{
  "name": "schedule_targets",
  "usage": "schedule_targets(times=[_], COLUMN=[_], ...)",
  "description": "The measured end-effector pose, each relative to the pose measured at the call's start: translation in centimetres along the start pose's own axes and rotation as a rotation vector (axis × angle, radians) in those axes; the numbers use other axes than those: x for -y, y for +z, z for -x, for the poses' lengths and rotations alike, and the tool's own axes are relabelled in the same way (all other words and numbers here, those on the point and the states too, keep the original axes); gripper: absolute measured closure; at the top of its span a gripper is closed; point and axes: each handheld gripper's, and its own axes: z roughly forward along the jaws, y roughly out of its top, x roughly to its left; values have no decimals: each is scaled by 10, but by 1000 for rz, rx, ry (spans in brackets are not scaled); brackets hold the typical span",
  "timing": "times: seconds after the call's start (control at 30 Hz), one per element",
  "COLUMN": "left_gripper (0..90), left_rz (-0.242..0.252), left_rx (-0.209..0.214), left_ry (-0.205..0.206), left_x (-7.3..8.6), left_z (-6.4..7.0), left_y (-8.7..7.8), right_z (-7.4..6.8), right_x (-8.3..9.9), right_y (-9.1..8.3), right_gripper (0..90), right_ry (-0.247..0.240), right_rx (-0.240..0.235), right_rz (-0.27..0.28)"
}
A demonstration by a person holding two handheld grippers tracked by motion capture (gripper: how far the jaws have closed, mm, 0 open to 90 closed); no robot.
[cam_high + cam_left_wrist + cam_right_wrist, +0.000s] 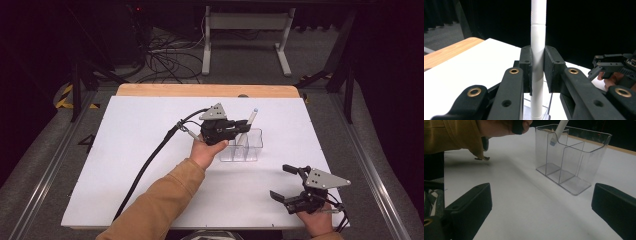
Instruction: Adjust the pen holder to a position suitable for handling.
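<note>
Overhead, high view:
Left gripper (239,131): held over the middle of the white table (125,165), jaws pointing toward the person's right and clamped on a white pen (248,124).
Pen: tilted, upper end leaning away from the person, lower end at the top of the clear organizer (245,147).
Organizer: a see-through divided box standing on the table just right of the left hand (207,152).
Right gripper (286,182): near the table's front right corner, well apart from the organizer, jaws spread wide with nothing between them.
Cable (150,160): trails from the left gripper across the table toward the front edge.

Left gripper view:
Pen (538,62): runs straight up between the two black jaws, pinched on both sides at mid-length; its lower end sits above the clear organizer (547,110).
Right gripper (609,65): seen farther off at the right edge, held by a hand.

Right gripper view:
Own jaws: far apart at the left and right bottom corners, bare table between them.
Organizer (574,157): ahead on the table, split by dividers into compartments.
Pen tip (556,135): dips just inside the rim at the far left end of the organizer, still high above its floor.
Sleeve (456,135): mustard-coloured, at upper left.
</note>
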Motion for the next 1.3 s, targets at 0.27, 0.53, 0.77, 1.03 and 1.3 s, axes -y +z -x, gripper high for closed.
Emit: schedule_targets(times=[0.27, 0.53, 0.77, 1.03, 1.3], left_gripper=[779, 507, 323, 268, 252], left_rz=[-27, -37, 2, 11, 2], left_rx=[-22, -126, -192, -207, -231], left_ry=[9, 47, 63, 84, 91], left_x=[2, -2, -13, -20, -19], left_z=[1, 6, 15, 23, 25], left_y=[0, -12, -39, -58, -68], right_z=[1, 4, 5, 4, 3], right_x=[-1, -2, -3, -3, -3], right_y=[2, 4, 7, 7, 6], right_gripper=[35, 35, 35, 35, 35], right_ry=[-1, 0, -5, 2, 1], right_rx=[-4, -9, -11, -9, -4], right_rz=[7, 15, 18, 15, 10])
